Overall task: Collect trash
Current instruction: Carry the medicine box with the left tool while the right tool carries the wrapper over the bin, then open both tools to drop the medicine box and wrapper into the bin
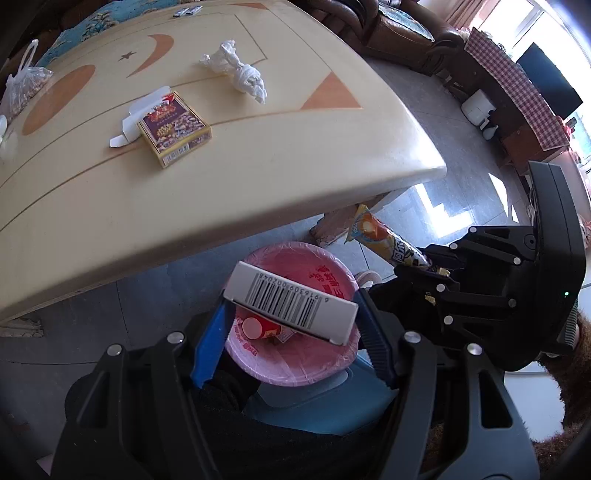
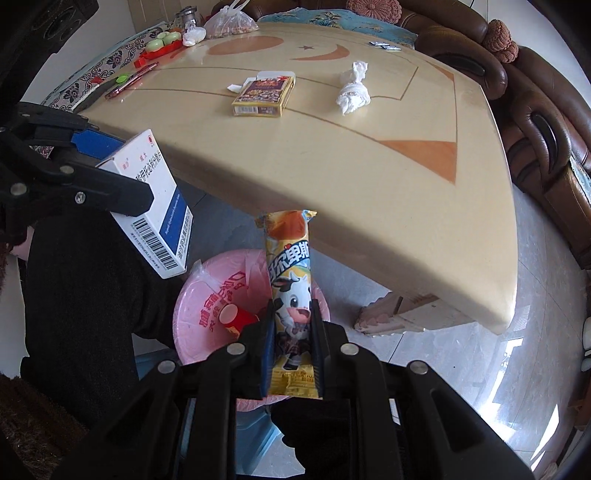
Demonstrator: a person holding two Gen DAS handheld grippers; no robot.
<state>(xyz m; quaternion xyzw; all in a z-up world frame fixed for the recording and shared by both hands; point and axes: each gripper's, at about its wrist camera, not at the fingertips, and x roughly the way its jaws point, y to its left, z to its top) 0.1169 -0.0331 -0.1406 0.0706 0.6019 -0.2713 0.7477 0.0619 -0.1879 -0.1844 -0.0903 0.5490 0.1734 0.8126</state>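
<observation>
My left gripper (image 1: 291, 306) is shut on a white and blue carton (image 1: 291, 301) with a barcode, held right above the pink-lined trash bin (image 1: 325, 362). The carton also shows in the right wrist view (image 2: 155, 210). My right gripper (image 2: 293, 325) is shut on a yellow snack wrapper with a cartoon cow (image 2: 291, 280), held over the same bin (image 2: 195, 317). A small red cup (image 2: 236, 317) lies inside the bin. On the cream table (image 2: 369, 177) lie a purple and gold box (image 2: 262, 94) and a crumpled white tissue (image 2: 352, 92).
A bag of nuts (image 2: 231, 24), red and green items (image 2: 162, 46) and pens (image 2: 129, 81) sit at the table's far left. Brown sofas (image 2: 546, 122) line the far and right sides. The table's stone leg (image 2: 399, 314) stands on the tiled floor beside the bin.
</observation>
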